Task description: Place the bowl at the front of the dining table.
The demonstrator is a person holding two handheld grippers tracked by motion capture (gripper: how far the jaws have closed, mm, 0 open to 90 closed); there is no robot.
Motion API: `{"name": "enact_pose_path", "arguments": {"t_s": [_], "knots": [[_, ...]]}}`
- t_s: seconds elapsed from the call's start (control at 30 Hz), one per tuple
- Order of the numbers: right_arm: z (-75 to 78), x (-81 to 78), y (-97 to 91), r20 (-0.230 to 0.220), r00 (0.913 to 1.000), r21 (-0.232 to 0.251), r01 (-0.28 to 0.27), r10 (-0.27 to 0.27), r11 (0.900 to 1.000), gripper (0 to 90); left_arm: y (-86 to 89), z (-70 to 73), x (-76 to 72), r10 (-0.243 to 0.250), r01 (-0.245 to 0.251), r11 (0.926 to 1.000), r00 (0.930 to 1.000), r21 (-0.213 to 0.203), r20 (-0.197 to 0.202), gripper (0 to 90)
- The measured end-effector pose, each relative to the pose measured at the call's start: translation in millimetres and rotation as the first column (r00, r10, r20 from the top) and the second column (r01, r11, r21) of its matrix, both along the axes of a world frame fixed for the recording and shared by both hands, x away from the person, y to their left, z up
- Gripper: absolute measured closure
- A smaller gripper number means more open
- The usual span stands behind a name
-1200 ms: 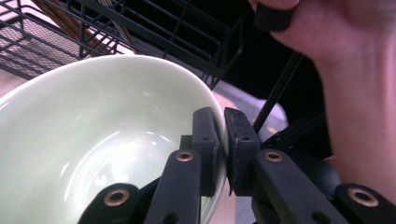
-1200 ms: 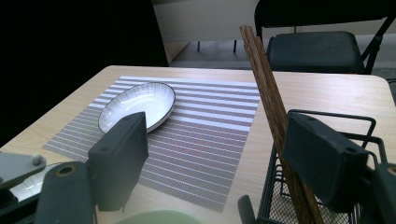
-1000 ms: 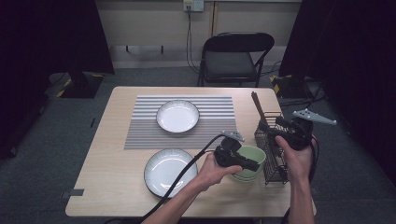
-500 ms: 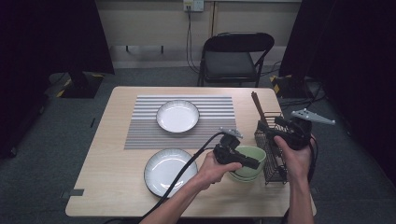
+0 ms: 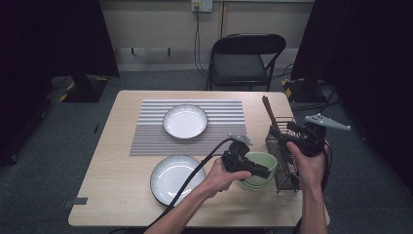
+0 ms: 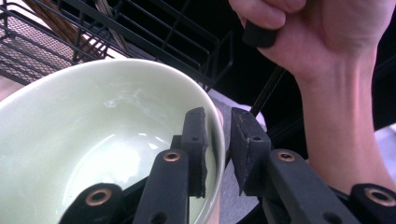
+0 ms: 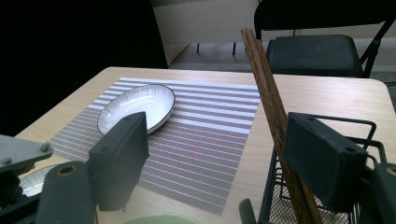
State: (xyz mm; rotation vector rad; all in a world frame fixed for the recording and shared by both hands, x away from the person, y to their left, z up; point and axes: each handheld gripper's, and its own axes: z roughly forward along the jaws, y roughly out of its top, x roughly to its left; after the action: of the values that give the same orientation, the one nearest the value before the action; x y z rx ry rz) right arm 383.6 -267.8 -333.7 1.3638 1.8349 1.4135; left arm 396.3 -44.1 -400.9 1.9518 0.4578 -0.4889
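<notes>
A: Left gripper (image 6: 217,140)?
B: Jaws straddle the green bowl's (image 5: 258,168) rim, just been opening; a gap shows at the outer pad.
A: Bowl position?
B: On the table (image 5: 122,195), beside the rack (image 5: 285,161).
A: Right gripper (image 7: 229,158)?
B: Wide open, holding nothing.

A pale green bowl (image 5: 259,168) sits near right beside a black wire rack (image 5: 285,156) holding brown wooden chopsticks (image 7: 271,107). Two white plates with dark rims (image 5: 185,121) lie left; the far one rests on a grey-and-white striped placemat (image 5: 151,131) on the light wood table (image 5: 112,195).
</notes>
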Motion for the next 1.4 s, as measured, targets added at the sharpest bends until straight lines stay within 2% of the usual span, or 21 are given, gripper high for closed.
{"name": "enact_pose_path", "arguments": {"t_s": [0.03,0.17,0.2,0.27,0.3,0.33,0.43,0.57,0.6,0.67,0.7,0.73,0.8,0.87,0.93,1.0,1.03,1.17,1.2,1.23,1.4], "knots": [[0.0,0.1,0.1,0.001,1.0,-0.001,-0.001,0.001,1.0,22.2,-0.3,1.0,-1.4,0.024,-0.025,0.9995,0.9995,0.019,0.02,70.8],[0.2,0.2,0.8,0.004,1.0,-0.002,-0.005,0.005,1.0,22.2,-0.2,3.5,-1.8,0.017,-0.019,0.9991,0.9988,0.037,0.047,65.0],[0.1,0.3,0.8,0.003,1.0,-0.002,-0.005,0.005,1.0,22.2,-1.9,5.0,-3.8,0.008,-0.014,0.9973,0.9967,0.072,0.08,64.3],[0.0,0.4,0.8,0.001,1.0,-0.001,-0.006,0.006,1.0,22.2,-3.1,5.5,-5.4,0.002,-0.011,0.9961,0.9955,0.088,0.095,63.8],[-0.3,0.8,0.9,0.0,1.0,-0.001,-0.004,0.004,1.0,22.1,-5.4,7.0,-8.4,-0.007,-0.011,0.9914,0.9903,0.131,0.139,62.6],[-0.3,0.9,0.9,0.0,1.0,-0.001,-0.004,0.004,1.0,22.1,-5.4,7.0,-8.4,-0.007,-0.011,0.9914,0.9903,0.131,0.139,62.7],[0.3,0.4,0.3,0.002,1.0,-0.001,-0.002,0.002,1.0,22.1,-11.2,8.6,-13.7,-0.047,0.003,0.9769,0.9787,0.214,0.2,62.5],[0.6,0.0,-2.4,0.005,1.0,0.002,0.007,-0.007,1.0,22.1,-14.3,6.9,-13.9,-0.056,0.006,0.9717,0.9763,0.236,0.209,63.1],[0.7,-0.1,-3.0,0.007,1.0,0.003,0.006,-0.006,1.0,22.1,-15.7,7.0,-14.9,-0.062,-0.007,0.9607,0.9692,0.278,0.238,63.1],[0.9,-0.3,-3.5,0.007,0.9999,0.003,0.008,-0.008,1.0,22.0,-17.3,5.6,-15.1,-0.064,-0.004,0.9612,0.9695,0.276,0.236,63.1],[1.3,-0.7,-4.1,0.006,0.9999,0.006,0.009,-0.009,0.9999,22.0,-19.6,6.5,-15.5,-0.091,0.009,0.9521,0.9624,0.306,0.256,63.1],[1.3,-0.7,-4.2,0.006,0.9999,0.006,0.011,-0.011,0.9999,22.0,-19.6,6.5,-15.5,-0.091,0.009,0.9521,0.9624,0.306,0.256,63.1],[1.3,-0.6,-4.6,0.007,0.9999,0.008,0.01,-0.01,0.9999,21.9,-23.6,9.3,-18.0,-0.115,0.011,0.94,0.9511,0.341,0.287,63.3],[1.2,-0.4,-5.1,0.008,0.9999,0.008,0.012,-0.012,0.9999,21.9,-26.6,9.4,-19.2,-0.128,0.022,0.9363,0.9506,0.351,0.283,65.2],[1.3,-0.5,-5.6,0.007,0.9999,0.009,0.013,-0.013,0.9999,21.9,-29.4,9.3,-19.8,-0.139,0.019,0.9279,0.9439,0.372,0.299,66.2],[1.7,-0.9,-6.1,0.007,0.9998,0.01,0.016,-0.016,0.9998,21.9,-31.2,8.0,-20.6,-0.134,0.017,0.9292,0.9465,0.369,0.293,68.1],[1.8,-0.9,-6.3,0.011,0.9998,0.009,0.015,-0.015,0.9998,21.9,-31.7,7.9,-20.7,-0.137,0.016,0.9265,0.9444,0.376,0.299,69.8],[2.4,-1.6,-7.8,0.01,0.9998,0.012,0.019,-0.019,0.9997,21.8,-32.9,7.3,-21.2,-0.134,0.02,0.93,0.9481,0.367,0.288,75.5],[2.4,-1.6,-8.0,0.011,0.9998,0.012,0.019,-0.019,0.9997,21.8,-33.3,7.3,-21.3,-0.151,0.032,0.9274,0.9435,0.373,0.295,78.4],[2.3,-1.6,-8.2,0.011,0.9997,0.014,0.02,-0.02,0.9997,21.8,-34.1,7.2,-22.4,-0.144,0.03,0.9306,0.9455,0.365,0.292,79.9],[2.4,-1.4,-8.3,0.01,0.9997,0.014,0.02,-0.02,0.9997,21.8,-33.4,7.4,-21.0,-0.145,0.036,0.9325,0.9489,0.359,0.28,83.5]]}}
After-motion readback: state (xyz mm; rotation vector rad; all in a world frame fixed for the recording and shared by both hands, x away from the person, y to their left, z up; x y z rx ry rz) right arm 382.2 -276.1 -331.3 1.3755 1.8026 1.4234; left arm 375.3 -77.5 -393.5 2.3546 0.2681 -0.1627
